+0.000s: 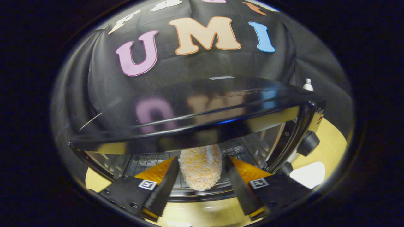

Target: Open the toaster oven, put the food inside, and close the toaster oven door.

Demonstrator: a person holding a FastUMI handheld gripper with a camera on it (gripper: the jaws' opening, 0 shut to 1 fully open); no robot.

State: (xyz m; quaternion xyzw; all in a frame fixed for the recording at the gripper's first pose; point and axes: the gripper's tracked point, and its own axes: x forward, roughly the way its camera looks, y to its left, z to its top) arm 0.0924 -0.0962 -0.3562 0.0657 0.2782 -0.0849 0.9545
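**Food at the oven mouth, claw spread around it**

Your claw [202, 186] stands wide, its fingers either side of the food [201, 171] with a gap showing on both sides, so nothing is pinched. The food, a crumbed, oblong piece, lies just ahead between the fingertips, on the rack inside the toaster oven [195, 126]. It looks light and crumbly, likely to shed its coating; if you retake it, pinch gently across the middle. You are holding the claw low and level, pointed straight into the cavity above the pale counter [328, 142]. The knobs [307, 143] sit on the right.
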